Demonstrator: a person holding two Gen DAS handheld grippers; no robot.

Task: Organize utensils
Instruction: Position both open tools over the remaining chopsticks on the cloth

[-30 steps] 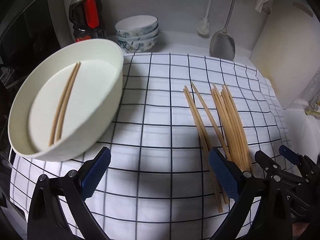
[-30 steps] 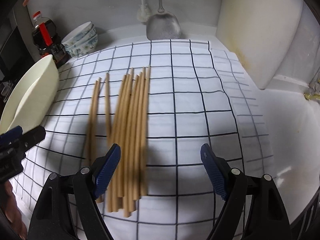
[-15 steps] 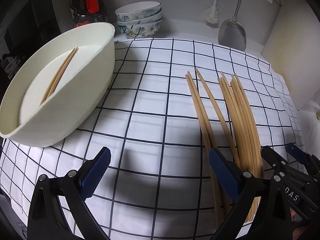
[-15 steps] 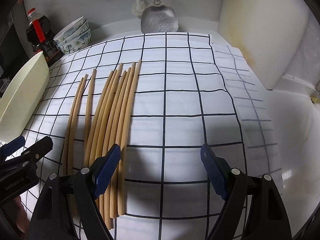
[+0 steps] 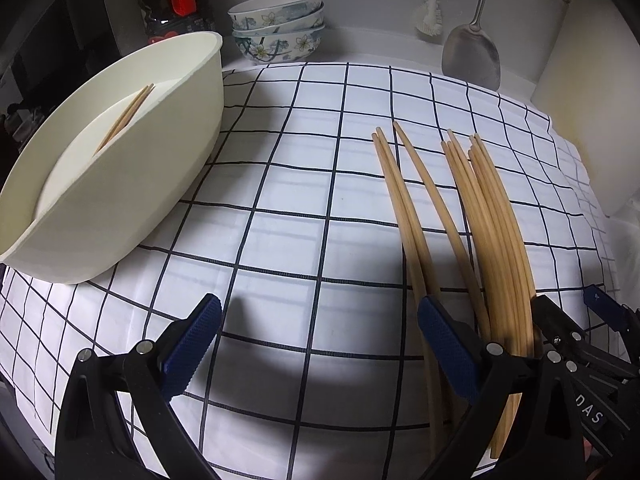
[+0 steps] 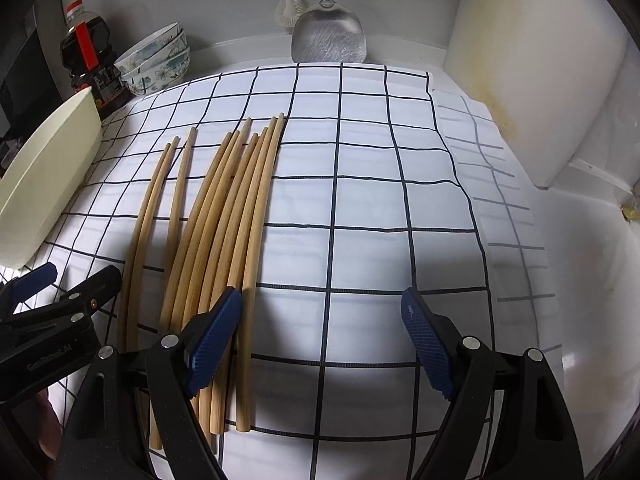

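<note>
Chopsticks [image 6: 224, 240] lie loose on the checked cloth [image 5: 288, 208] over the tabletop; their near ends are hidden behind the inner fingers of both tongs. Two more chopsticks [image 5: 126, 116] rest in the cream basin [image 5: 132, 184], partly masked by its wall, well ahead and left of the left tongs [image 5: 320, 344]. Bare cloth lies between the left tongs' fingers and ahead of the right tongs [image 6: 322, 340]; the cloth edge runs off to the right. Both tongs point steeply down, side by side, spread wide, gripping nothing. Stacked bowls [image 5: 280, 26], a bottle [image 6: 86, 60] and a spatula [image 6: 328, 36] stand far ahead.
</note>
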